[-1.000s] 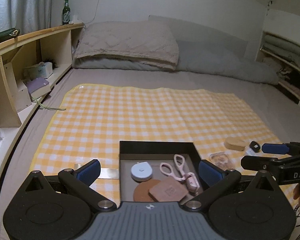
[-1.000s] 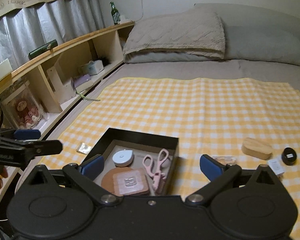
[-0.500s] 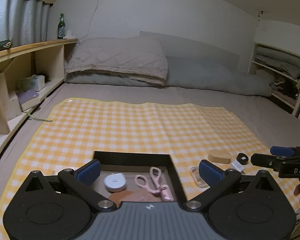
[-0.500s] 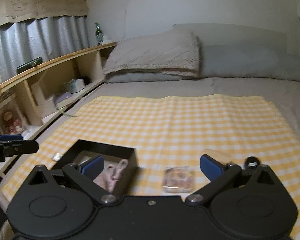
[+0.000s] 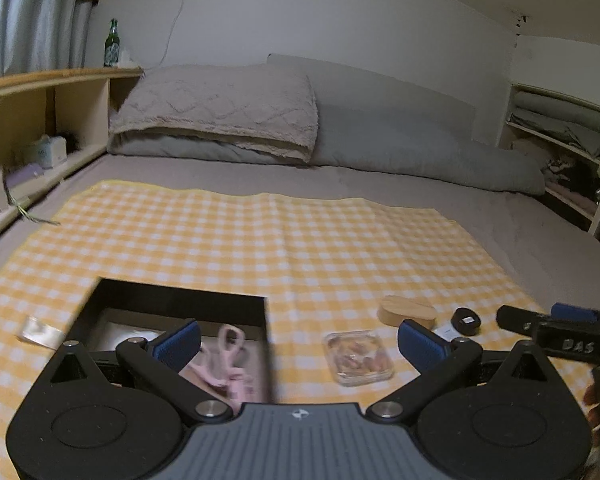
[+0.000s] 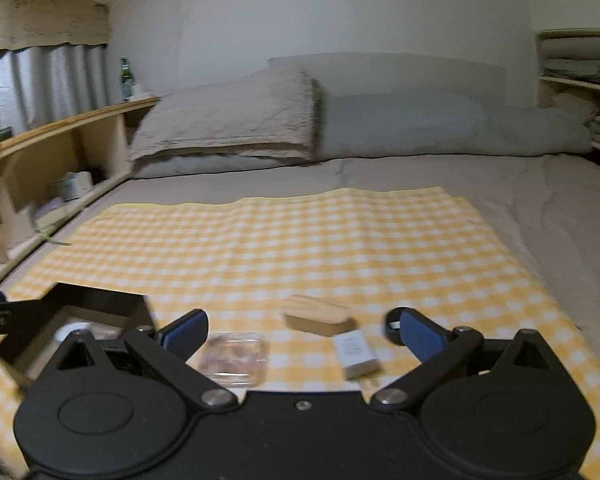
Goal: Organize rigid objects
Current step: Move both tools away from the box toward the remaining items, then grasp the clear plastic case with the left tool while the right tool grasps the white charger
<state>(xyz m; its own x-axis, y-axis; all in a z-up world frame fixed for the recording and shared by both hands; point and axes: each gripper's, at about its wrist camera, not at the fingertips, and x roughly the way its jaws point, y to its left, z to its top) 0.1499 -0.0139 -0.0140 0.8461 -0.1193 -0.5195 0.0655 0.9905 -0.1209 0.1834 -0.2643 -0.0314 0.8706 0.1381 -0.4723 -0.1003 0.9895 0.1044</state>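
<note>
A black tray [image 5: 180,298] [image 6: 100,300] lies on the yellow checked cloth [image 5: 280,232] and holds pink scissors [image 5: 228,360] with other items partly hidden. To its right lie a clear plastic case [image 5: 358,356] [image 6: 236,356], a wooden oval box [image 5: 406,310] [image 6: 316,316], a small black round object [image 5: 465,321] and a white flat piece [image 6: 356,354]. My left gripper [image 5: 298,344] is open above the tray's right edge. My right gripper [image 6: 302,330] is open over the case, box and white piece; it also shows at the right edge of the left wrist view [image 5: 556,320].
A small foil packet [image 5: 38,330] lies left of the tray. Pillows [image 5: 220,116] and a grey bolster [image 5: 420,152] sit at the bed's head. A wooden shelf [image 5: 40,120] with a green bottle [image 5: 111,44] runs along the left; another shelf [image 5: 560,140] stands right.
Both grippers have shifted right and tilted up; the tray slid left in both views. The clear case, wooden box and white piece now sit between my right gripper's fingers in its view.
</note>
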